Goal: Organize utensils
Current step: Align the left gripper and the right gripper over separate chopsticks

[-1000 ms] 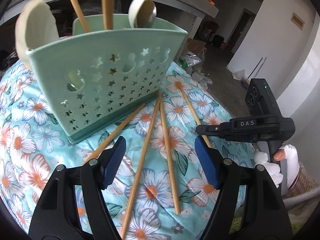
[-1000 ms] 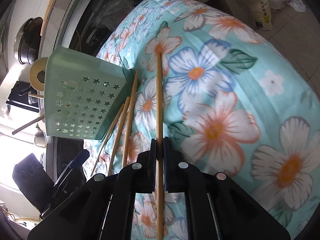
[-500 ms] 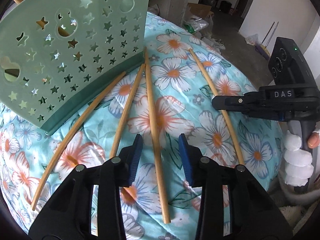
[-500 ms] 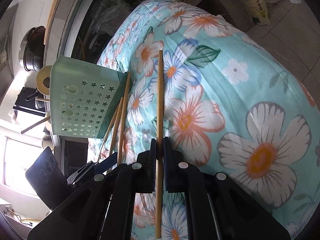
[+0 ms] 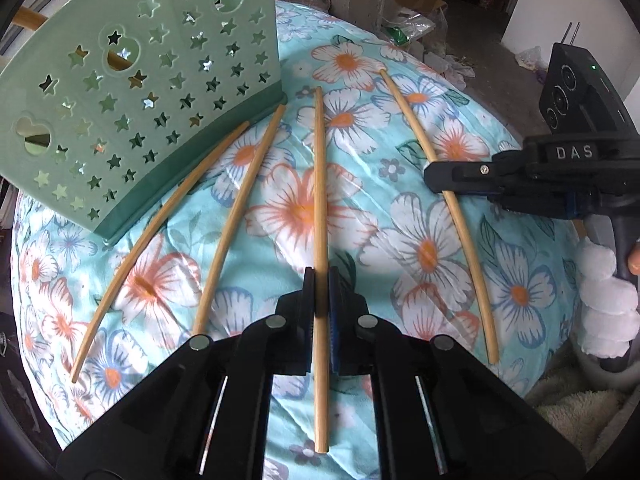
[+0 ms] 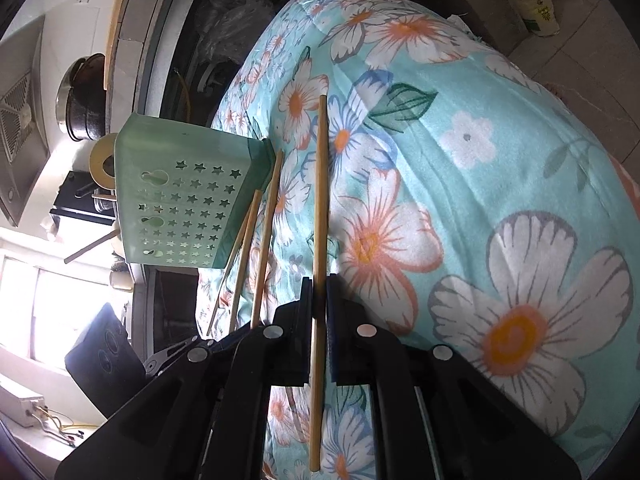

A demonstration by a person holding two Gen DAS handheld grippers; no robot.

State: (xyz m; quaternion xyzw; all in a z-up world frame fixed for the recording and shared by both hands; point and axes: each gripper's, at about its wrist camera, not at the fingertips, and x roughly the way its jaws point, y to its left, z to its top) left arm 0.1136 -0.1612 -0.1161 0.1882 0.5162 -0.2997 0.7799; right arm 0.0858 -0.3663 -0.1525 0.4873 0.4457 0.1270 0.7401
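On the flowered tablecloth (image 5: pixel 440 264), both grippers pinch light, stiff, slippery bamboo chopsticks, left gripper (image 5: pixel 319 280) below mid-length, right gripper (image 6: pixel 319 292) likewise.

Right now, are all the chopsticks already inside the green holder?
No, four chopsticks lie out on the flowery cloth in front of the green holder, two of them pinched by grippers.

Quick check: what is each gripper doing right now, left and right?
Left gripper: closed on the third chopstick from the left.
Right gripper: closed on the rightmost chopstick.
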